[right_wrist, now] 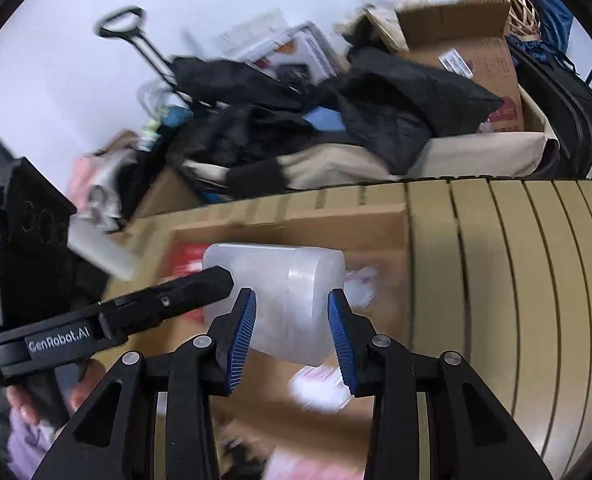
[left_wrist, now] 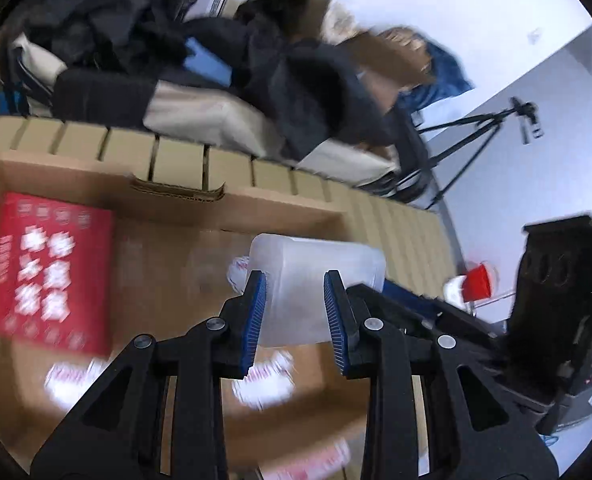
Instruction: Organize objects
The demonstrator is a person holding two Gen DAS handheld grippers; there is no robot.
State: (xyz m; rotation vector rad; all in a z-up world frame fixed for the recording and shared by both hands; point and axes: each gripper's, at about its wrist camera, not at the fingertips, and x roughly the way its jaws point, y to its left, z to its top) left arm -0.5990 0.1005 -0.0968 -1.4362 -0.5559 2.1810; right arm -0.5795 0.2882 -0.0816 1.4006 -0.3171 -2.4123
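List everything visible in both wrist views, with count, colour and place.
translucent container: one, whitish, gripped by both grippers above the box
cardboard box: one, brown, open, on the slatted table
red packet: one, red with white print, flat inside the box
slatted table: one, tan, beneath the box
dark clothing: a pile, black, on beige cushions behind the table
tripod: one, black, by the white wall
left gripper: black, blue pads, shut on the container
right gripper: black, blue pads, shut on the container
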